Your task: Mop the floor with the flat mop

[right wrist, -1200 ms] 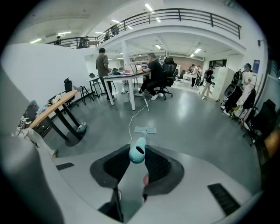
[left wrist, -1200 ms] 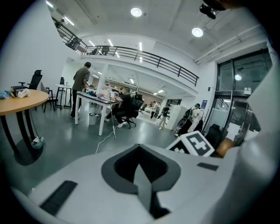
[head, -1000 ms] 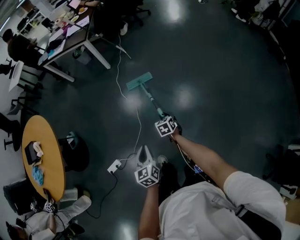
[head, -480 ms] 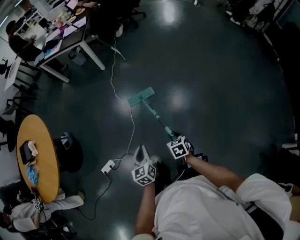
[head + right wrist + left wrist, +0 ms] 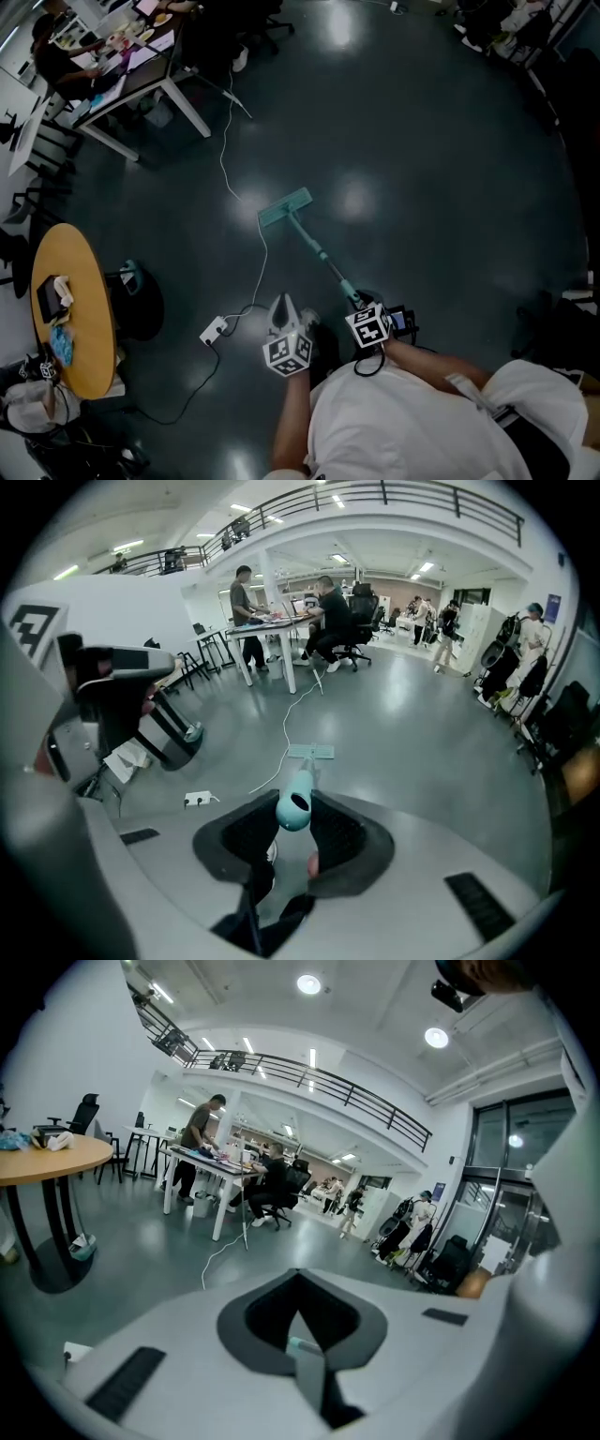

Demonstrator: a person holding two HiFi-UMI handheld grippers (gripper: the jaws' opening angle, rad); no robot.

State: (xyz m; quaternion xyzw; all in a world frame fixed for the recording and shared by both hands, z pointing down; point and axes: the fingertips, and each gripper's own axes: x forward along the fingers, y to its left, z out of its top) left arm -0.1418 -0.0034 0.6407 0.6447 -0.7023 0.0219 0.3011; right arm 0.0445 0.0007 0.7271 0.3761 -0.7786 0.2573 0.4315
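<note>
The flat mop's teal head lies flat on the dark floor ahead of me, and its handle slants back to my right gripper. That gripper is shut on the handle near its top end. In the right gripper view the teal handle end sticks out between the jaws of the right gripper, with the mop head far down the floor. My left gripper hovers beside it, apart from the handle, jaws pointing forward. The left gripper is shut with nothing held.
A white cable runs across the floor just left of the mop head to a power strip. A round wooden table stands at the left. A white desk with people is at the far left.
The right gripper has drawn back toward my body, pulling the mop head nearer across the floor. The left gripper has barely moved.
</note>
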